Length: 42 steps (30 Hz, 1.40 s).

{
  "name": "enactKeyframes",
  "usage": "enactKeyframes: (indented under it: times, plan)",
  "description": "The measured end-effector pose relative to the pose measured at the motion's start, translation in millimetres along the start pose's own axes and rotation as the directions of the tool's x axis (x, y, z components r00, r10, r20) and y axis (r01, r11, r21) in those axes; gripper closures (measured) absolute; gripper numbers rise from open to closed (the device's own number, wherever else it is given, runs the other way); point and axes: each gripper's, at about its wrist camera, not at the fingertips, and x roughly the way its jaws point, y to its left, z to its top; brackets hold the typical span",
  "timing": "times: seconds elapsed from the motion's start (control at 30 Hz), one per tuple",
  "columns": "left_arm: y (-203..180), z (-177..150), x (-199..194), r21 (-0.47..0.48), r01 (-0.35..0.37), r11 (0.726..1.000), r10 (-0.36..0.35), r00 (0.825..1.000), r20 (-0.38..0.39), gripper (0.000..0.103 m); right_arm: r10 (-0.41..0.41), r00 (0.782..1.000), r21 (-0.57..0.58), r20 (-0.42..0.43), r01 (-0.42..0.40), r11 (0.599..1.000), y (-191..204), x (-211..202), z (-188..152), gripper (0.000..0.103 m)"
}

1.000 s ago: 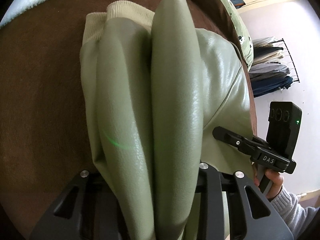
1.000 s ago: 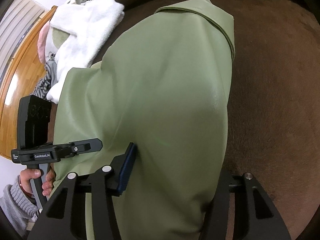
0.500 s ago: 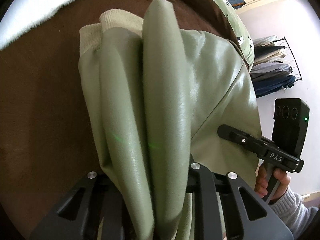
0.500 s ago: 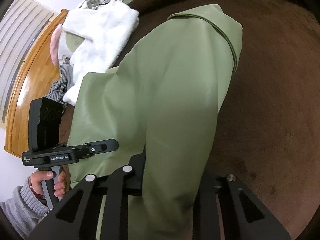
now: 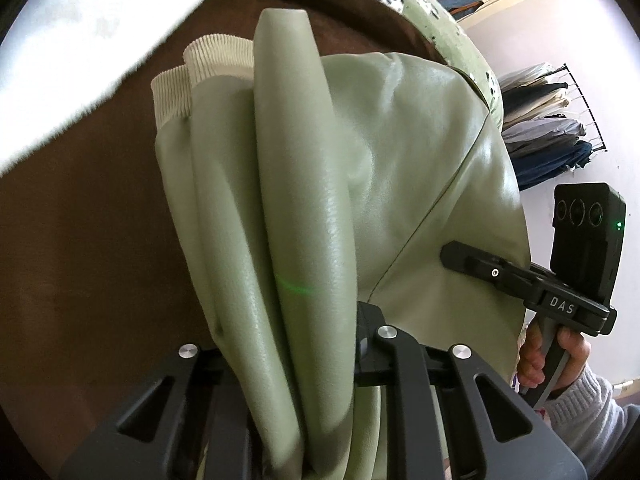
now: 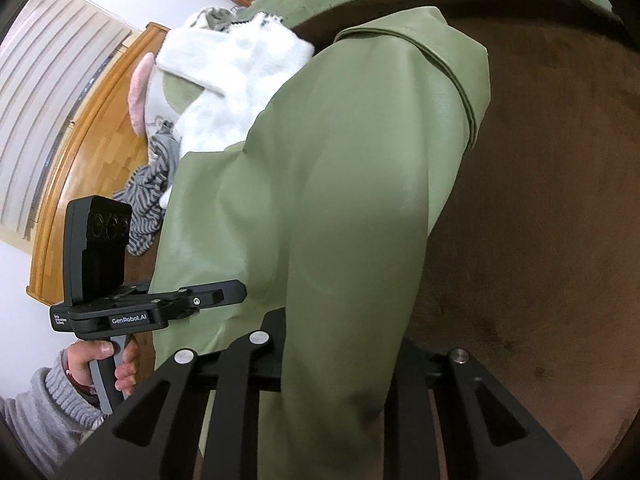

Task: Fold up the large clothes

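The left gripper [image 5: 320,360] has just been closing and now pinches a bunched fold of the pale green leather-look jacket [image 5: 340,200], the cloth squeezed between its black fingers; the right gripper [image 6: 340,368] has likewise just been closing and clamps another thick fold of the same jacket, which fills the gap between its jaws. From both grips the jacket runs away across the brown bedspread [image 5: 80,240] — its ribbed cream hem [image 5: 200,76] at the far end in the left view, a stitched edge toward the far side in the right view. A white fluffy garment [image 6: 232,80] lies near the bedspread's far left corner, touching the jacket's edge, with a grey striped cloth [image 6: 152,196] just beside it. Past the bedspread's far edge lies a green patterned cover [image 5: 440,20]. A wooden headboard [image 6: 92,184] stands at the left, and folded clothes on a wire rack [image 5: 548,128] hang on the pale wall at the right.
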Motion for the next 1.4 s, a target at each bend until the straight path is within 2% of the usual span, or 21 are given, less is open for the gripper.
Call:
enactKeyframes:
  times: [0.27,0.53,0.67,0.8,0.97,1.1,1.4]
  plan:
    - [-32,16,-35,0.030,-0.019,0.999,0.018,0.999,0.029,0.084,0.002,0.999,-0.020,0.035,-0.002,1.000,21,-48,16,0.084]
    - [-56,21,-100,0.045,-0.048,0.998,0.044,0.996,0.079,0.084,0.010,0.997,-0.058,0.071,-0.006,0.998,58,-112,32,0.084]
    - [-85,14,-134,0.058,-0.091,0.994,0.085,0.991,0.100,0.084,0.020,0.996,-0.075,0.086,-0.013,0.997,79,-150,33,0.084]
    - [-114,5,-175,0.045,-0.095,0.994,0.088,0.988,0.127,0.084,0.046,0.994,-0.089,0.097,-0.037,0.995,100,-191,26,0.084]
    - [-136,-21,-199,0.037,-0.120,0.992,0.114,0.983,0.144,0.084,0.043,0.995,-0.140,0.093,-0.030,0.990,126,-224,13,0.084]
    - [-153,-34,-215,0.013,-0.136,0.991,0.132,0.978,0.163,0.084,0.057,0.995,-0.169,0.087,-0.041,0.985,146,-235,8,0.084]
    - [-154,-53,-237,-0.038,-0.167,0.985,0.172,0.959,0.224,0.084,0.102,0.993,-0.259,0.056,-0.084,0.962,174,-244,10,0.084]
